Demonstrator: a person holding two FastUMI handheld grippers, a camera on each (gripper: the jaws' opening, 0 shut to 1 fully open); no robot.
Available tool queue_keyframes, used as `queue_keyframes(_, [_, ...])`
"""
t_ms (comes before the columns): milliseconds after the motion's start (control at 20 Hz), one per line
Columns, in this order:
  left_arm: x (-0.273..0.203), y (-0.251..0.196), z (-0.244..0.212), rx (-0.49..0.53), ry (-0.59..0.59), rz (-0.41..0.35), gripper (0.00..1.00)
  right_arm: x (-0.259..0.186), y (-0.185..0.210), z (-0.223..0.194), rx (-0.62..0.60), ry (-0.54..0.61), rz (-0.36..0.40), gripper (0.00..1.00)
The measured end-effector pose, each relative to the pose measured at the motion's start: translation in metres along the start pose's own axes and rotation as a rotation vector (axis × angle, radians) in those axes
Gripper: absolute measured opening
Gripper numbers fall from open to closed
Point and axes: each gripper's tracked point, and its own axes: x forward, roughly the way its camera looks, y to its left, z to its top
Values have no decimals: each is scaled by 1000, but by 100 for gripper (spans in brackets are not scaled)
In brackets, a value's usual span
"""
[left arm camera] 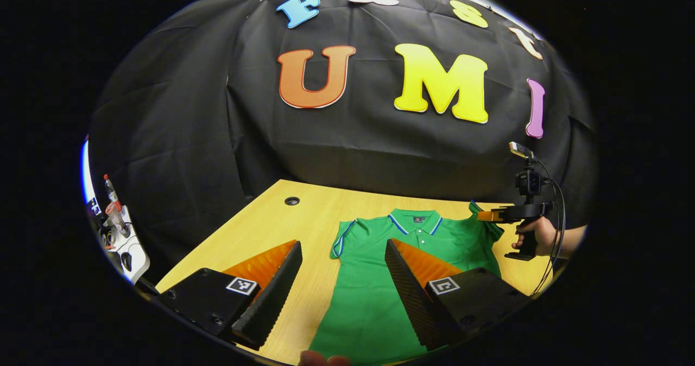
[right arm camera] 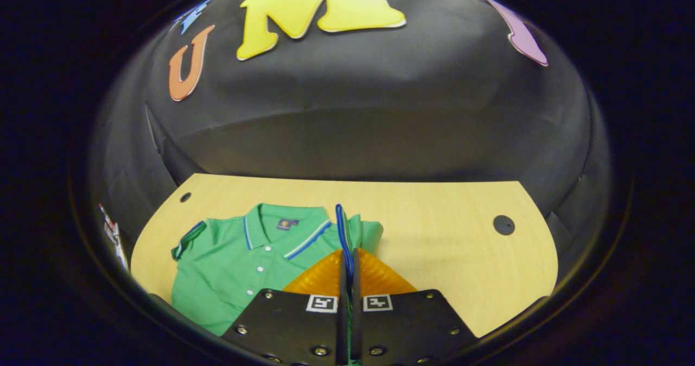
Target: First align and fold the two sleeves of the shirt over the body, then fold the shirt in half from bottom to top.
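In the left gripper view, a clutter of small items with a bottle (left arm camera: 111,192) is standing at the far left edge, off the worktop (left arm camera: 255,230), too small to make out further. A round cable hole (left arm camera: 291,201) is sitting in the worktop's near-left back corner. The left gripper (left arm camera: 343,284) is hovering above the worktop with its jaws spread wide and holding nothing, one finger lying over bare wood and the other over the green polo shirt (left arm camera: 369,301). The shirt is lying flat, collar toward the booth wall, buttons up, with its left short sleeve (left arm camera: 343,238) spread out toward the bare wood. Farther right, the right gripper (left arm camera: 486,215) is being held by a hand (left arm camera: 537,235) at the shirt's other shoulder, with a cable trailing down from it, and the right sleeve's cloth is lifting up to meet its tips. In the right gripper view, the shirt (right arm camera: 233,268) is occupying the left part of the worktop (right arm camera: 450,257), and the right gripper (right arm camera: 347,263) is pinching closed on the right sleeve's blue-trimmed cuff (right arm camera: 341,230), which is standing up on edge between the pressed fingers and blocking sight of the shoulder behind it. To the right of it, the wood is running on to another round cable hole (right arm camera: 503,225) near the far right corner.
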Motion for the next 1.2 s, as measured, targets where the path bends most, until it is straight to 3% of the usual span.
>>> queue_keyframes(250, [-4,26,3,-5,-10,15,98,3,55,-10,-83,7,7,3])
queue_keyframes(400, [-7,44,4,-2,-12,26,99,14,81,-38,-83,70,14,3])
queue_keyframes(650, [-1,57,12,-3,-19,5,99,-1,107,-46,-30,97,52,16])
queue_keyframes(700, [3,54,15,-2,-23,-16,98,-16,106,-38,-17,77,36,42])
queue_keyframes(750, [9,51,19,3,-32,-43,99,-29,105,-34,-14,62,25,41])
queue_keyframes(900, [25,35,24,23,-43,-134,98,-76,98,-19,-38,1,-7,82])
queue_keyframes(950, [31,30,23,31,-41,-163,98,-91,95,-13,-56,-21,-17,87])
queue_keyframes(1050, [58,21,23,53,-46,-241,98,-143,91,3,-99,-89,-32,89])
queue_keyframes(1200, [98,17,20,85,-40,-280,98,-189,87,10,-125,-131,-31,89])
